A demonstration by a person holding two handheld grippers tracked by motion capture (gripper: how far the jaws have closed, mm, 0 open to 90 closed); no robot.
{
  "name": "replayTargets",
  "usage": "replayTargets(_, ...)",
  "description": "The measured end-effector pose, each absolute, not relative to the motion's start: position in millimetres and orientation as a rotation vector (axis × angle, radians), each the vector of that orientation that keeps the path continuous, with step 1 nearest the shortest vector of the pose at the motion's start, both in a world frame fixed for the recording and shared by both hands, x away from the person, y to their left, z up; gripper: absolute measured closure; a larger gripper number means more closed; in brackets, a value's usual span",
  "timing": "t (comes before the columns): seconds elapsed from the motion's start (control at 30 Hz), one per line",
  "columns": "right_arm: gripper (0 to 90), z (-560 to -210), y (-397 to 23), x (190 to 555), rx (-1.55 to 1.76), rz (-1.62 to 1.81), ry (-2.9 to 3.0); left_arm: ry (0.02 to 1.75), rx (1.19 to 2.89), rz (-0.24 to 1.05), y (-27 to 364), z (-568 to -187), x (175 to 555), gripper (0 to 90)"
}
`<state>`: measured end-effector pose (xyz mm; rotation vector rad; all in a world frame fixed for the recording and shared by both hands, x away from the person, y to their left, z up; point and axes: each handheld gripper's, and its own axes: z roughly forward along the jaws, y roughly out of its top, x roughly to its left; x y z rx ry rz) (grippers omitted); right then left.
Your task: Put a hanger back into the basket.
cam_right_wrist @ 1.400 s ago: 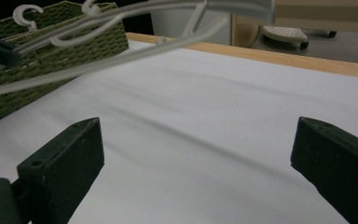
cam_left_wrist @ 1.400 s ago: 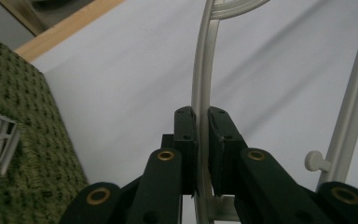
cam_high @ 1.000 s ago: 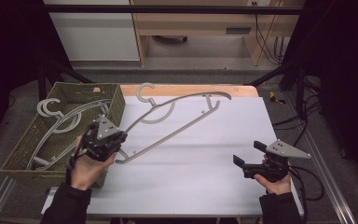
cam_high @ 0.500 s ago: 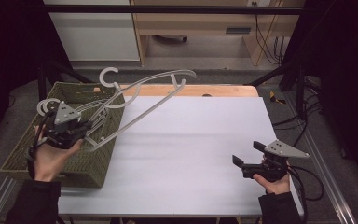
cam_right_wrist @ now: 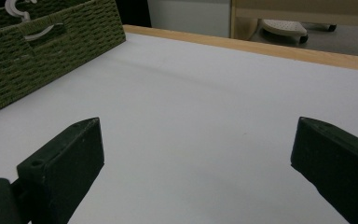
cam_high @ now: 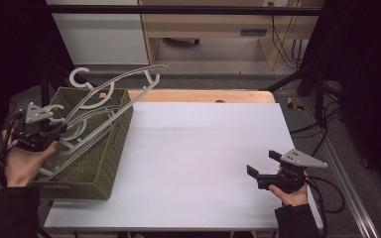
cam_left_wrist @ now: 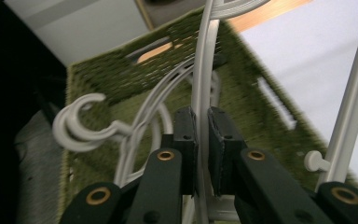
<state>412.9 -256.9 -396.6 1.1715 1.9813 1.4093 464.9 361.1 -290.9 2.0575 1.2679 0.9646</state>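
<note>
A pale grey clothes hanger (cam_high: 116, 89) hangs tilted over the green woven basket (cam_high: 106, 166) at the table's left, its hook (cam_high: 79, 77) past the basket's far rim. My left gripper (cam_high: 37, 131) is shut on it; in the left gripper view the pads (cam_left_wrist: 201, 119) pinch the hanger's thin bar (cam_left_wrist: 200, 70). More hangers lie inside the basket (cam_left_wrist: 121, 74), one with its hook (cam_left_wrist: 79, 128) showing. My right gripper (cam_high: 263, 163) rests near the table's front right, open, with nothing between its fingers (cam_right_wrist: 199, 126).
The white tabletop (cam_high: 203, 144) stretches between the two grippers, with a wooden strip (cam_high: 203, 94) along its far edge. Behind it stand a white cabinet (cam_high: 104, 34) and a wooden bench. Cables lie on the floor at the right. The basket's wall (cam_right_wrist: 37, 56) appears in the right gripper view.
My left gripper has carried the hanger leftward and slightly up, from above the table's left part to over the basket. The right gripper has stayed still.
</note>
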Motion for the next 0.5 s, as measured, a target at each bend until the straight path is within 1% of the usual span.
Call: replayTargets(0.5,2.6,-398,-257,414,1.179,1.4,1.986,1.348,2.096,1.037,409,-308,475,82.6)
